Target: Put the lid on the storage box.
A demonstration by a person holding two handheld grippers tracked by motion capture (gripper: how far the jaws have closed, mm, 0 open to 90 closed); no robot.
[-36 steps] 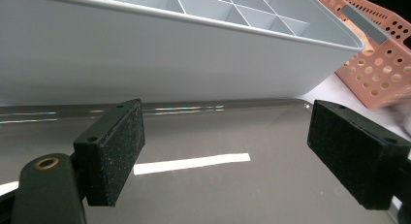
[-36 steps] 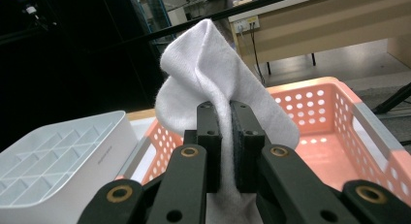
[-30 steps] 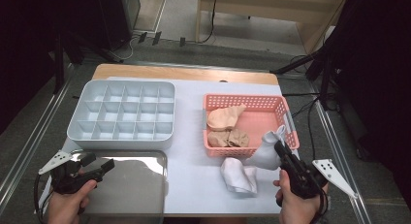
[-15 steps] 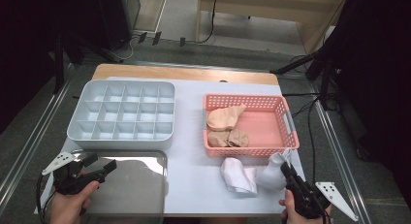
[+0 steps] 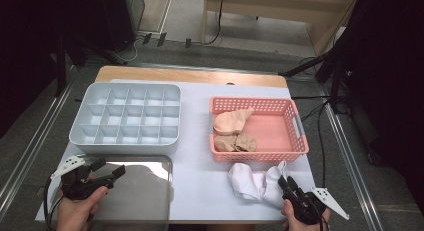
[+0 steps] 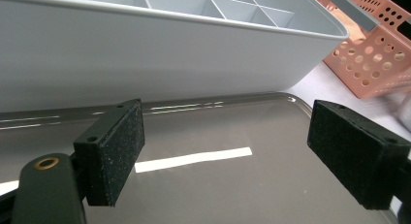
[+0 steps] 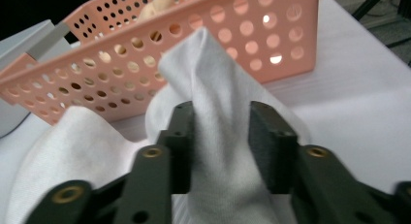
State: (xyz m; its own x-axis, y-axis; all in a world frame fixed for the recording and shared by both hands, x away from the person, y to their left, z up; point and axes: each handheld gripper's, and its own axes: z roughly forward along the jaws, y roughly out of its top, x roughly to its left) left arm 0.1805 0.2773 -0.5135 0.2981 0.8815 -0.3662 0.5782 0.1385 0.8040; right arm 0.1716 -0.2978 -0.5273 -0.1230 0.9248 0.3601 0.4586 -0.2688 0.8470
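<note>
My right gripper (image 7: 220,136) pinches the white sock (image 7: 213,88), apparently firmly, lower right; left gripper (image 6: 223,151) gapes empty.

The pink basket (image 5: 257,128) walls off the table's (image 5: 200,191) far right side; the grey divider box (image 5: 126,118) blocks the far left. Between them runs an open lane of bare table.

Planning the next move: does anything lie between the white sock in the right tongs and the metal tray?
Nothing visible does. The right tongs pinch the white sock; bare white table separates it from the metal tray, where the open left tongs hover.
</note>
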